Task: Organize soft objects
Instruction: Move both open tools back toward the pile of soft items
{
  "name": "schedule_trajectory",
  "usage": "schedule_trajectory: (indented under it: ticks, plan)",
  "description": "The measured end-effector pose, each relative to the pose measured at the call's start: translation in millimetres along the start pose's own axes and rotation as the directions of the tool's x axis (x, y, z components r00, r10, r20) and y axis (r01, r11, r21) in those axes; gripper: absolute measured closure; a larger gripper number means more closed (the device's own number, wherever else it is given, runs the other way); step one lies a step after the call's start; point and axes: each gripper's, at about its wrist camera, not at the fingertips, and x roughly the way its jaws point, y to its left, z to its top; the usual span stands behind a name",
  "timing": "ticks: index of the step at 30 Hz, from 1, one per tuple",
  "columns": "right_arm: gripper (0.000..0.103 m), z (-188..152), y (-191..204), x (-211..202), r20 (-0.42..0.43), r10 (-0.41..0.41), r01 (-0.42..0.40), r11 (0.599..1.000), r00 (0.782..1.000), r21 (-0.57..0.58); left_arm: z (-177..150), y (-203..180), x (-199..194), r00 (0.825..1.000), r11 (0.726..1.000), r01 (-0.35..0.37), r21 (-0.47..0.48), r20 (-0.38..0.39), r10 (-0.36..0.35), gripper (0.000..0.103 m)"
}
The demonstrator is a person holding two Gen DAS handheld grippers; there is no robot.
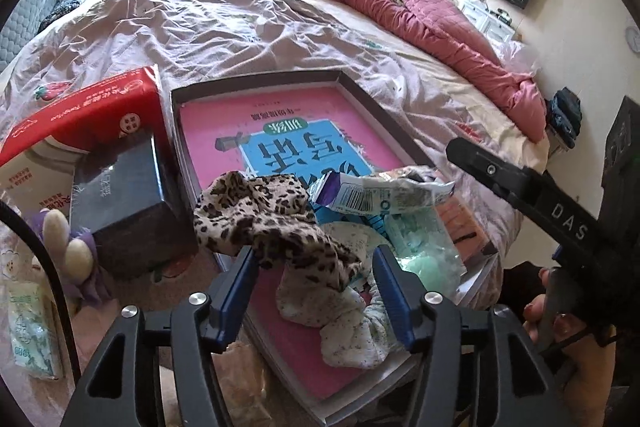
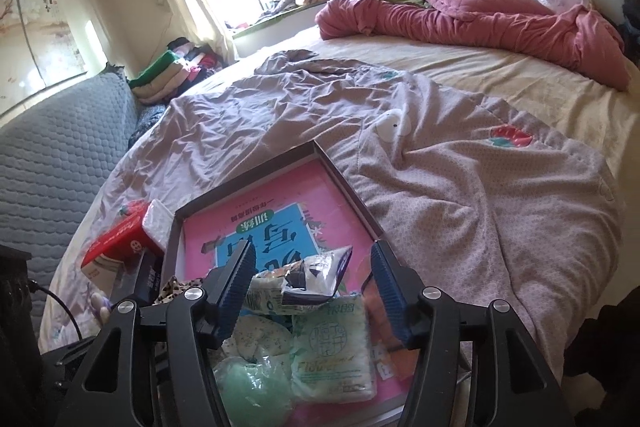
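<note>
A wide bed (image 2: 460, 195) covered by a wrinkled mauve quilt with strawberry patches fills most of both views, and a rumpled pink-red duvet (image 2: 480, 23) lies bunched along its far side. On the near part of the bed rests a shallow grey-rimmed cardboard box (image 1: 352, 83) lined with a pink printed sheet bearing a blue panel of characters. Just to the left of the box stands a red and white tissue carton (image 1: 80, 111), and a dark navy rectangular box (image 1: 120, 199) leans against it.

The soft things sit heaped at the near end of the shallow box. A leopard-print fabric piece (image 1: 260, 219) drapes over a white cloth with small speckles (image 1: 352, 331). To their right lie a crumpled white and purple plastic wrapper with a barcode (image 1: 360, 195), a square pale-green tissue pack (image 2: 332, 343) and a mint-green soft lump in clear plastic (image 2: 248, 387).

The left tongs (image 1: 316, 283) hang just over the leopard fabric and speckled cloth with their blue-padded fingers apart, pressing on neither. The right tongs (image 2: 316, 287) stand apart too, above the wrapper and tissue pack, clamping nothing. In the left wrist view a hand (image 1: 560, 323) holds the handle of the right tongs.
</note>
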Motion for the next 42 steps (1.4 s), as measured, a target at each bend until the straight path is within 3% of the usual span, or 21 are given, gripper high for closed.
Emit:
schedule_trajectory:
  ticks: [17, 30, 42]
  plan:
    - [0.029, 4.0, 22.7, -20.5, 0.020, -0.001, 0.002, 0.998, 1.000, -0.067, -3.7, 0.9, -34.5, 0.997, 0.998, -0.056, 0.004, 0.055, 0.056, 0.036]
    - [0.028, 5.9, 56.5, -47.2, 0.033, -0.029, 0.034, 0.981, 0.999, -0.191, -6.1, 10.9, -75.1, 0.988, 0.995, -0.099, -0.007, 0.117, 0.099, 0.031]
    - [0.024, 10.7, 80.4, -71.4, 0.048, 0.006, 0.005, 0.974, 0.999, -0.226, -10.1, 23.7, -103.5, 0.975, 0.985, -0.172, -0.033, 0.136, 0.175, 0.031]
